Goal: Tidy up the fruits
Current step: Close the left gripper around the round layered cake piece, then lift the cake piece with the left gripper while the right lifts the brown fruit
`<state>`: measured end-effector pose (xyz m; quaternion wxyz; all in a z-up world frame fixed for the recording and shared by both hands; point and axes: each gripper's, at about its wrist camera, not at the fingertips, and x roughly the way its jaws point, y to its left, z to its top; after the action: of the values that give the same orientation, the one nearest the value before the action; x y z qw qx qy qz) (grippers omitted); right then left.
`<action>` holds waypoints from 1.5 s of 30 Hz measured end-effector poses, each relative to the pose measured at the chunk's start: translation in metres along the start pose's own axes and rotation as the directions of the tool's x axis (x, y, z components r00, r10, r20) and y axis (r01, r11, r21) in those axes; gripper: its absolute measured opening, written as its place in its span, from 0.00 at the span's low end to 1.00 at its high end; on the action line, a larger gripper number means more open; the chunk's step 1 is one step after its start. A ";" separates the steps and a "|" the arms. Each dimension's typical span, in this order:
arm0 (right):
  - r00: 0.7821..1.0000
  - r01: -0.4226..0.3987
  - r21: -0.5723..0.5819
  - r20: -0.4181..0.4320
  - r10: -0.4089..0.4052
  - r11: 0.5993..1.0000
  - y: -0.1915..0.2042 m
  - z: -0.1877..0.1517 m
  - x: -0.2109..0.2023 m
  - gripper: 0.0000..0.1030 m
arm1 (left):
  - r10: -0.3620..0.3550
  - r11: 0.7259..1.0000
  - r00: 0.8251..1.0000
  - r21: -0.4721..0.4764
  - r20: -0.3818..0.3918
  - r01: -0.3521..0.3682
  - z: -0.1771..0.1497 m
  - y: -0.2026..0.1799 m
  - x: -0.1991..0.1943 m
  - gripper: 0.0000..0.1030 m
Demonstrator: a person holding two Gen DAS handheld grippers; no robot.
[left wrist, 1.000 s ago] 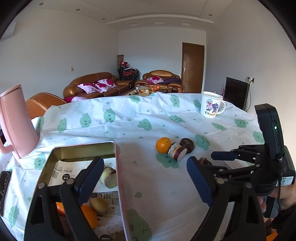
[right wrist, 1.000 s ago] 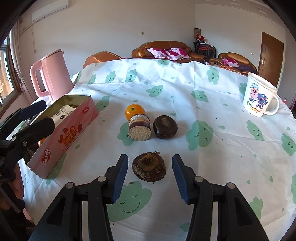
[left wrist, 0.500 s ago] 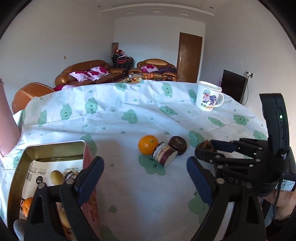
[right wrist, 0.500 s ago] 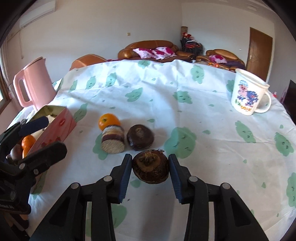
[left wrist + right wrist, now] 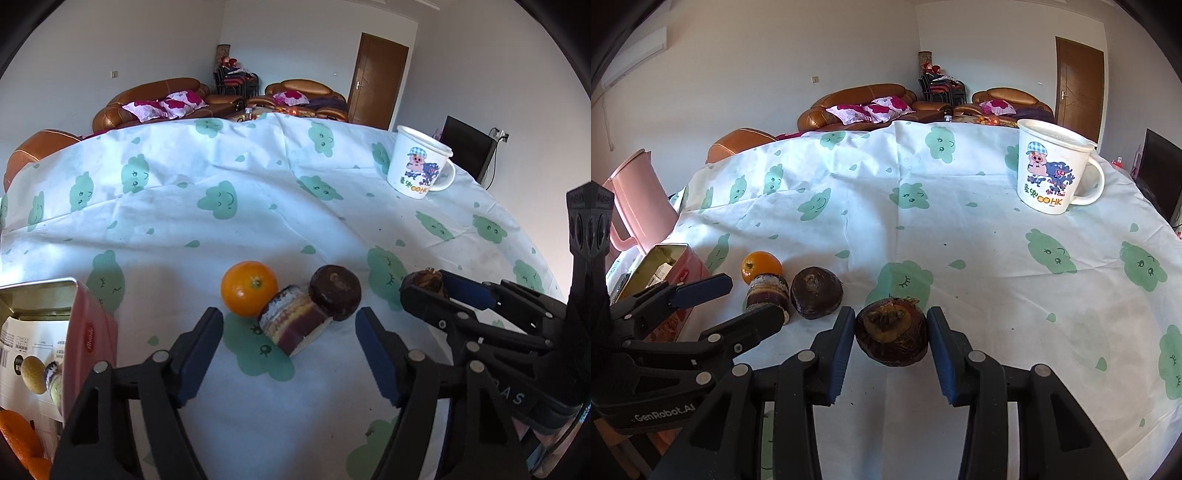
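My right gripper (image 5: 891,345) is shut on a dark brown round fruit (image 5: 891,336) and holds it just above the tablecloth; it also shows at the right of the left wrist view (image 5: 424,282). My left gripper (image 5: 290,339) is open, its fingers either side of a cut purple-and-white piece (image 5: 293,325). An orange (image 5: 249,288) and another dark brown fruit (image 5: 335,291) touch that piece. The same three lie left of my right gripper (image 5: 767,291). The red tin (image 5: 86,339) at lower left holds several fruits.
A white cartoon mug (image 5: 1051,171) stands at the far right of the table. A pink kettle (image 5: 639,201) stands at the far left behind the tin. The cloud-print tablecloth (image 5: 221,199) covers the round table. Sofas and a door lie beyond.
My right gripper closed on the dark brown fruit and lifted it slightly. My left gripper moved right from over the tin to the group of three fruits.
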<state>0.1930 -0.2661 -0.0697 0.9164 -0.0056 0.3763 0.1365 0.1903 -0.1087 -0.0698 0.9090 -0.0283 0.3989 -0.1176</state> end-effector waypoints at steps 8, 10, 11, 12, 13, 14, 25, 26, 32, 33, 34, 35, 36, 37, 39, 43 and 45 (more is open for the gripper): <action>0.999 -0.033 0.017 -0.001 0.033 0.999 -0.004 0.000 0.000 0.41 | -0.050 0.998 0.998 -0.040 -0.049 0.048 0.001 0.005 0.012 0.45; 0.999 -0.034 0.024 0.011 0.034 0.999 -0.005 0.000 -0.003 0.41 | -0.060 0.998 0.998 -0.029 -0.033 0.060 0.000 0.003 0.008 0.45; 0.999 -0.042 0.023 0.018 0.041 0.999 -0.005 -0.001 -0.004 0.41 | -0.058 0.998 0.998 -0.024 -0.027 0.057 0.000 0.002 0.007 0.45; 0.999 -0.045 0.021 0.026 0.044 0.999 -0.005 -0.001 -0.006 0.41 | -0.062 0.998 0.998 -0.017 -0.018 0.061 -0.001 0.001 0.004 0.45; 0.999 -0.041 0.019 0.032 0.041 0.999 -0.004 -0.001 -0.007 0.41 | -0.065 0.998 0.998 -0.009 -0.007 0.065 -0.002 0.000 0.001 0.45; 0.998 -0.044 0.015 0.037 0.043 0.999 -0.004 -0.001 -0.008 0.41 | -0.064 0.998 0.998 -0.004 0.002 0.064 -0.002 -0.001 -0.001 0.45; 0.993 -0.070 -0.022 0.091 0.072 0.997 0.004 -0.001 -0.018 0.41 | -0.077 0.997 0.993 0.033 0.093 0.074 -0.006 -0.006 -0.021 0.45; 0.993 -0.071 -0.023 0.096 0.073 0.997 0.004 -0.002 -0.019 0.41 | -0.074 0.997 0.992 0.038 0.104 0.070 -0.006 -0.006 -0.024 0.45; 0.989 -0.076 -0.030 0.126 0.080 0.997 0.005 -0.002 -0.025 0.41 | -0.053 0.996 0.987 0.073 0.151 0.042 -0.008 -0.013 -0.033 0.45; 0.988 -0.076 -0.031 0.131 0.080 0.997 0.004 -0.002 -0.026 0.41 | -0.052 0.996 0.986 0.079 0.157 0.039 -0.009 -0.014 -0.034 0.45; 0.988 -0.076 -0.032 0.135 0.080 0.997 0.004 -0.002 -0.026 0.41 | -0.049 0.996 0.985 0.084 0.164 0.035 -0.009 -0.015 -0.035 0.45; 0.987 -0.076 -0.034 0.140 0.080 0.997 0.005 -0.003 -0.027 0.41 | -0.047 0.996 0.984 0.088 0.170 0.032 -0.010 -0.016 -0.037 0.45; 0.986 -0.076 -0.035 0.144 0.081 0.996 0.005 -0.003 -0.028 0.41 | -0.046 0.995 0.984 0.092 0.174 0.030 -0.010 -0.016 -0.038 0.45; 0.986 -0.076 -0.035 0.149 0.080 0.996 0.005 -0.003 -0.029 0.41 | -0.044 0.995 0.983 0.094 0.179 0.028 -0.010 -0.017 -0.039 0.45; 0.984 -0.076 -0.037 0.157 0.081 0.996 0.005 -0.003 -0.030 0.41 | -0.039 0.995 0.981 0.096 0.189 0.021 -0.011 -0.017 -0.041 0.45; 0.980 -0.078 -0.039 0.178 0.084 0.996 0.005 -0.003 -0.033 0.41 | -0.029 0.995 0.976 0.102 0.217 0.007 -0.013 -0.018 -0.046 0.45; 0.978 -0.080 -0.040 0.188 0.086 0.996 0.004 -0.004 -0.035 0.41 | -0.024 0.995 0.972 0.105 0.232 0.000 -0.014 -0.019 -0.049 0.45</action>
<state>0.1656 -0.2711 -0.0477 0.9413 0.0082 0.2849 0.1808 0.1444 -0.1153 -0.0412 0.9490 0.0029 0.2828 -0.1396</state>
